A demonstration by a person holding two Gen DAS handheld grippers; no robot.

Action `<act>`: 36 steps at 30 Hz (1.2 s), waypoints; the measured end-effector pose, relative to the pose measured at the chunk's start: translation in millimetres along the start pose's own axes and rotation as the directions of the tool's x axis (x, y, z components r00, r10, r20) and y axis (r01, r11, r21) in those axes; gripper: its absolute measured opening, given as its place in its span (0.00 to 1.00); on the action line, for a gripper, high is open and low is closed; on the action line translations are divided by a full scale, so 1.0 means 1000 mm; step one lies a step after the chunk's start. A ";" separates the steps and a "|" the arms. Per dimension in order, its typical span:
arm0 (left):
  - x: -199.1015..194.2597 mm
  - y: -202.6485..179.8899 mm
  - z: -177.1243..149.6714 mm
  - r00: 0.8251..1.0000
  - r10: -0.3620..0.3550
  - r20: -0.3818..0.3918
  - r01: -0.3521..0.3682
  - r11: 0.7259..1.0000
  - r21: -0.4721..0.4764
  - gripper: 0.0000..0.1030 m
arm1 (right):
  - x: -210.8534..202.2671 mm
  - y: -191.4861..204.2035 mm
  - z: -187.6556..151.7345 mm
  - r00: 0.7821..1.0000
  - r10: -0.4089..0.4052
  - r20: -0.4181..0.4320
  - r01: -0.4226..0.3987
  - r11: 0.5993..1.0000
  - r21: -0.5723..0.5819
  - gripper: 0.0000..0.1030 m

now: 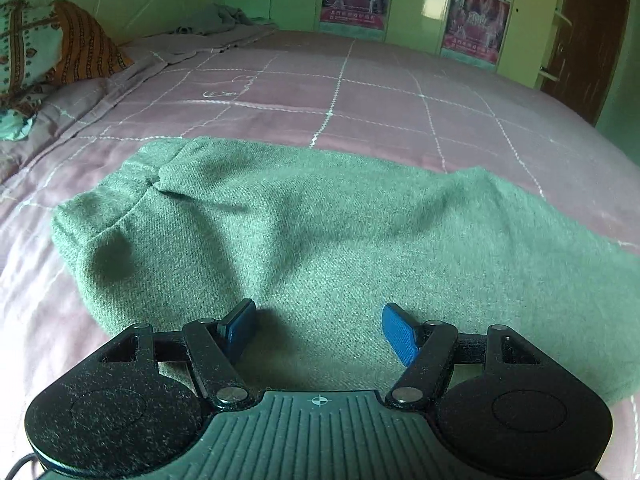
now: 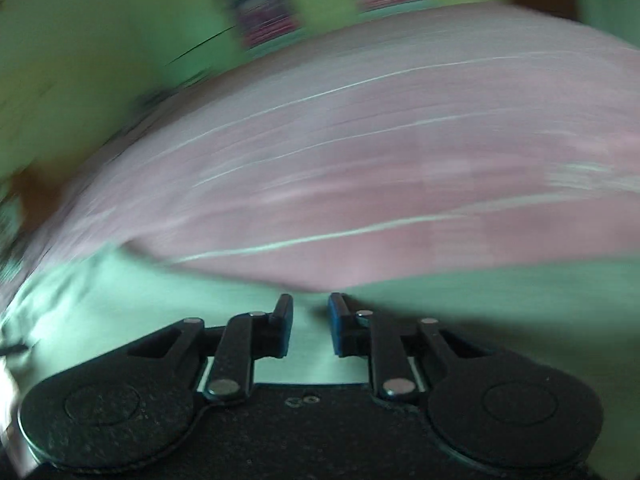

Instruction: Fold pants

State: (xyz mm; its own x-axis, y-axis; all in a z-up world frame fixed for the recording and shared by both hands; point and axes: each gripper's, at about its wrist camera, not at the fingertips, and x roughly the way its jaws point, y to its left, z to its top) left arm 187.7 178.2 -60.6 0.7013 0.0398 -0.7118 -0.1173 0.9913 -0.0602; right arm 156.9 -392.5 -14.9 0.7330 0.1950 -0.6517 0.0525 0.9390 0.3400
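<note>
Green knit pants [image 1: 320,240] lie in a wide folded bundle on the pink quilted bed [image 1: 360,92]. My left gripper [image 1: 318,316] is open and empty, low over the near edge of the pants, its blue pads [image 1: 400,334] spread wide apart. The right wrist view is heavily motion-blurred. There my right gripper [image 2: 310,308] has a narrow gap between its blue pads [image 2: 338,328], over the green pants [image 2: 140,300], with nothing visibly held between them.
Patterned pillows [image 1: 48,52] lie at the bed's far left. A crumpled grey cloth [image 1: 212,20] sits at the far edge. Green cupboards with posters [image 1: 476,20] stand behind the bed, and a brown door [image 1: 588,40] is at the right.
</note>
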 end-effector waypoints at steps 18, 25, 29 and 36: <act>-0.001 -0.022 -0.028 0.999 -0.008 0.037 0.005 0.998 0.070 0.77 | -0.180 -0.131 -0.082 0.954 -0.182 0.238 0.045 0.872 0.487 0.44; -0.010 -0.023 -0.033 0.999 -0.012 0.050 0.010 0.999 0.039 0.80 | -0.160 -0.160 -0.102 0.971 -0.131 0.201 -0.041 0.737 0.675 0.56; -0.008 -0.028 -0.033 0.999 0.007 0.043 -0.010 0.998 0.068 0.81 | -0.140 -0.154 -0.093 0.977 -0.094 0.194 -0.052 0.771 0.634 0.47; -0.007 -0.027 -0.031 0.999 0.003 0.037 -0.006 0.997 0.080 0.81 | -0.186 -0.104 -0.067 0.922 -0.098 0.374 -0.065 0.914 0.400 0.08</act>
State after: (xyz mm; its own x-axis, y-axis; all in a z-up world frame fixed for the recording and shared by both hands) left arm 164.0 147.4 -75.4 0.7266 0.0477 -0.6854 -0.0650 0.9979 0.0004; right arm -30.3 -507.2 25.9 0.9245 -0.0184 -0.3806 0.2716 0.7323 0.6244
